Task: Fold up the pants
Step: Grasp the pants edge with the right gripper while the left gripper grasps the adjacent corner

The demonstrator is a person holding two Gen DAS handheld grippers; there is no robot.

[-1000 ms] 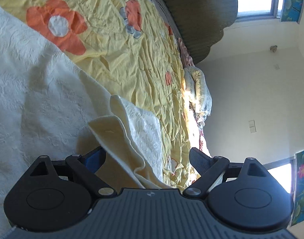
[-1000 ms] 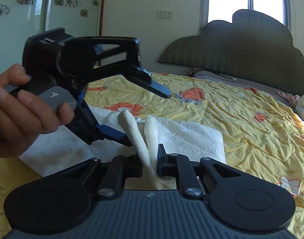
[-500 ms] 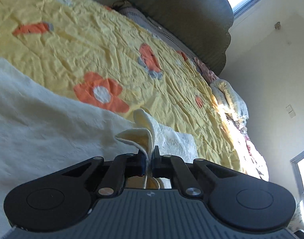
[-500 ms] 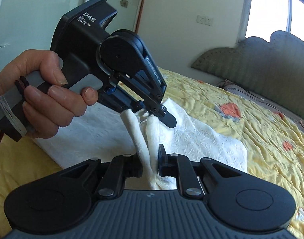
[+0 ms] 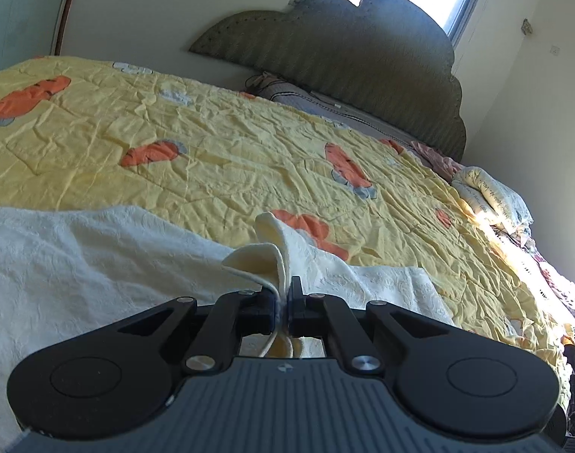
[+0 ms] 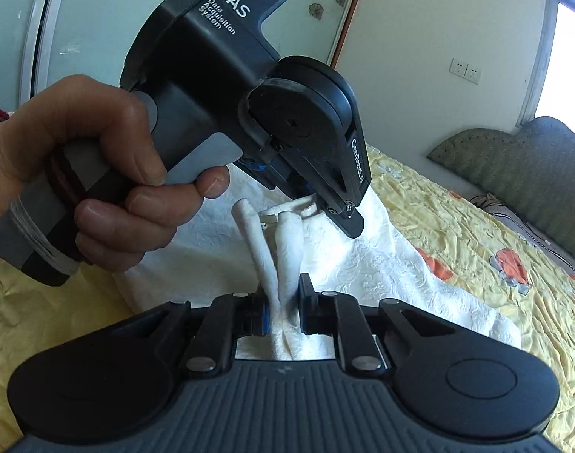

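Sunlit cream walls and a scalloped grey-green padded headboard [image 5: 344,49] frame the bed, where a crumpled yellow quilt with orange flowers [image 5: 212,158] carries the white textured pants [image 6: 382,264]. Left gripper [image 5: 285,298] is clamped tight on a cream fold; right gripper [image 6: 285,302] pinches two bunched edges just beside it.
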